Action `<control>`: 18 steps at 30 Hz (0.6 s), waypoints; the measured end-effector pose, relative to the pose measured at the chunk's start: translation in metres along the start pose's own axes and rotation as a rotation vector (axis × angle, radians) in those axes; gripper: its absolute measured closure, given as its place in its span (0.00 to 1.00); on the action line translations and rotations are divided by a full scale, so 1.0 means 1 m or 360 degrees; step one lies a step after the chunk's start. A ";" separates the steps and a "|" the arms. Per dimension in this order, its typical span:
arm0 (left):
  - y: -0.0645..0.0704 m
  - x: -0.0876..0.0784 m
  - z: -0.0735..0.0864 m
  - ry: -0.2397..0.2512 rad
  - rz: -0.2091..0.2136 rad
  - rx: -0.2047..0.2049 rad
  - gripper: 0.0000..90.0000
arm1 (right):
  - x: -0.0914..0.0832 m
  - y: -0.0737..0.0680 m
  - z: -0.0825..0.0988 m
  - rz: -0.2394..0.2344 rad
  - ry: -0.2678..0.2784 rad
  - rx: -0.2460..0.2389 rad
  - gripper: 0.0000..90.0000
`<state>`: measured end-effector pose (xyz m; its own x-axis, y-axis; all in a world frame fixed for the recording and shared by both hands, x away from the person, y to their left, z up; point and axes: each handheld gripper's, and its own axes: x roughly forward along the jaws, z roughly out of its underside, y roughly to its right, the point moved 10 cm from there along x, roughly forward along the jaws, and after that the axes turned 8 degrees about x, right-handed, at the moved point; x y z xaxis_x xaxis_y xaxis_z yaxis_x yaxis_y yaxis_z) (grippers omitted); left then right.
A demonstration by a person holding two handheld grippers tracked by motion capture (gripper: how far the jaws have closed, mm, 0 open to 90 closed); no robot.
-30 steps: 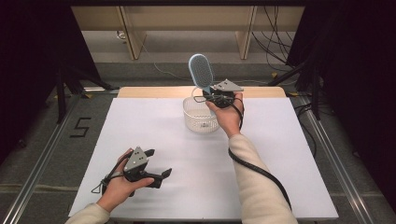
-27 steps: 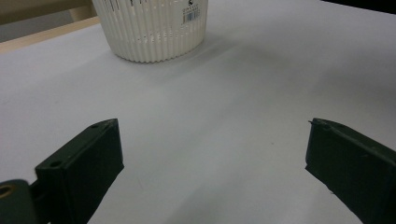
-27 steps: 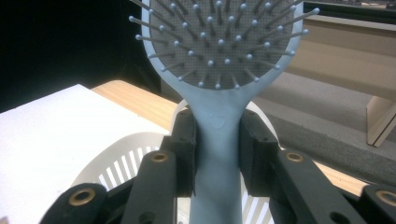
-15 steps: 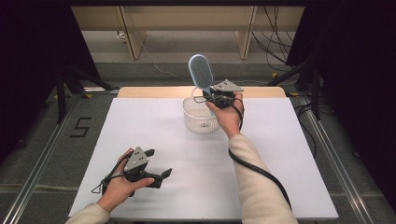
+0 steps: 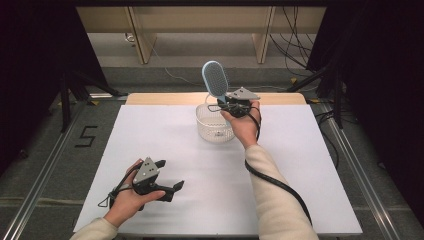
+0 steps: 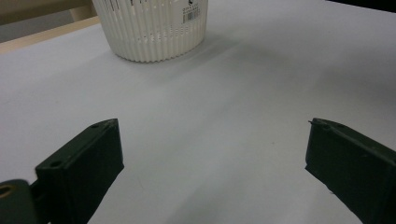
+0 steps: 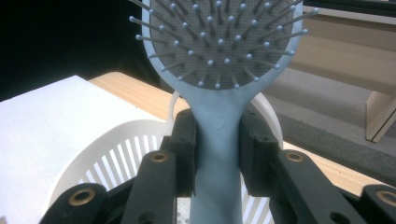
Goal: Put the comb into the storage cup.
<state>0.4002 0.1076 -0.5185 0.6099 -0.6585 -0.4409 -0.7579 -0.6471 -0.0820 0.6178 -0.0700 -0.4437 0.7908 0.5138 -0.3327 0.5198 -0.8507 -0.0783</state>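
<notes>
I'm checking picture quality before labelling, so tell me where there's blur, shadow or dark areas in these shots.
High view: white table evenly lit, surroundings dark, left hand-held gripper casting a soft shadow. Left gripper view: near jaws blurred, basket sharper, with a faint shadow beside it. Right gripper view: hairbrush bristles crisp, background left black, handle base soft.

High view sat above the person's side, faced fwd & down over the whole white counter (image 5: 165, 150), fairly far off. Left gripper view rode low & close to the counter, looked level toward the basket (image 6: 152, 28). Right gripper view looked up along the hairbrush (image 7: 217, 70), v. close. All 3 shared the basket.
</notes>
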 end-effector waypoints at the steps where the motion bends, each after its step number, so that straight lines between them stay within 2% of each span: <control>1: 0.000 0.000 0.000 0.0000 0.0000 -0.0001 0.04 | 0.000 0.000 0.000 0.0000 -0.0002 0.0003 0.78; 18: 0.000 0.000 0.000 0.0000 0.0000 0.0002 0.04 | 0.003 0.000 0.007 -0.0008 -0.0036 -0.0009 0.78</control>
<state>0.4001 0.1075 -0.5185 0.6101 -0.6583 -0.4410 -0.7581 -0.6468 -0.0833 0.6181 -0.0693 -0.4511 0.7806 0.5152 -0.3537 0.5255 -0.8475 -0.0747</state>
